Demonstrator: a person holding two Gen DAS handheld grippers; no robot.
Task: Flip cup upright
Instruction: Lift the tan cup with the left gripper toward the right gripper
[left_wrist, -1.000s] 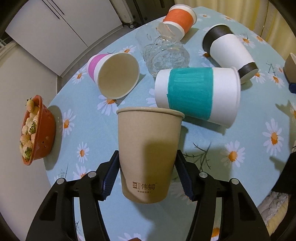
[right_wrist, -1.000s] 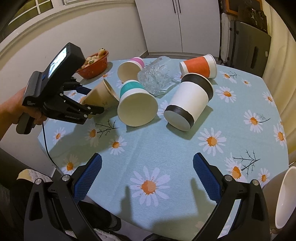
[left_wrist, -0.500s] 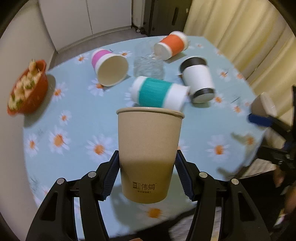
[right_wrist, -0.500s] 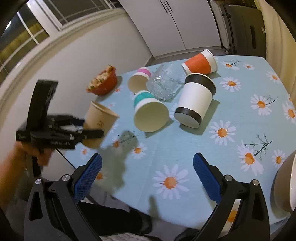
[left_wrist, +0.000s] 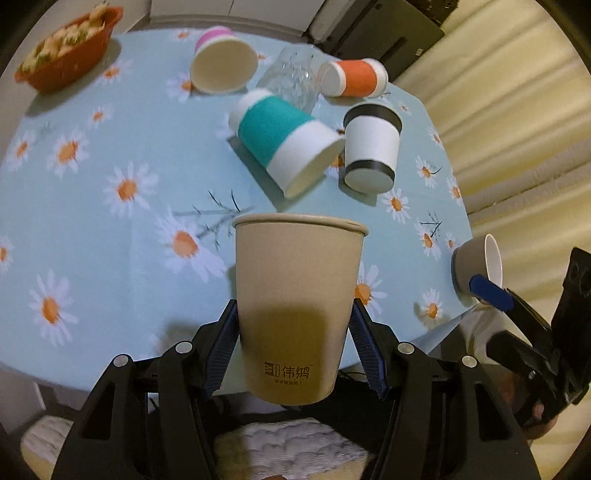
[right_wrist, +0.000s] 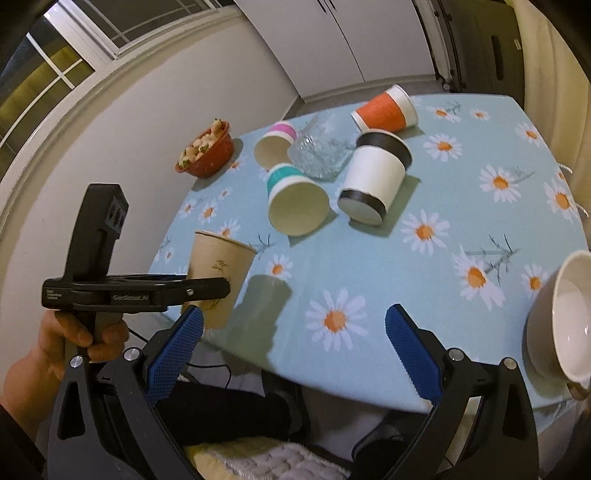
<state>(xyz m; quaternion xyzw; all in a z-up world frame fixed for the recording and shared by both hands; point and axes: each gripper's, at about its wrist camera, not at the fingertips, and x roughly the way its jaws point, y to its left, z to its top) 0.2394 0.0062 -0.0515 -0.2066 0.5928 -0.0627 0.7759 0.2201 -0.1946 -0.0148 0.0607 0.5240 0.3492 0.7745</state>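
Note:
My left gripper (left_wrist: 295, 350) is shut on a brown paper cup (left_wrist: 297, 306). It holds the cup nearly upright, rim up, in the air at the table's near left edge. The cup also shows in the right wrist view (right_wrist: 218, 273), beside the left gripper (right_wrist: 207, 286). My right gripper (right_wrist: 293, 352) is open and empty above the table's near edge. It also shows in the left wrist view (left_wrist: 491, 295) at the right.
On the daisy tablecloth (right_wrist: 369, 288) lie a teal-banded cup (right_wrist: 295, 201), a black-banded cup (right_wrist: 376, 181), an orange cup (right_wrist: 384, 110), a pink cup (right_wrist: 275, 142) and a glass (right_wrist: 317, 151). A red bowl (right_wrist: 207, 155) stands far left. A grey mug (right_wrist: 557, 317) sits at right.
My left gripper has lifted the brown cup off the table, pulled it back toward the near edge and turned it more upright. The right gripper has drawn back a little.

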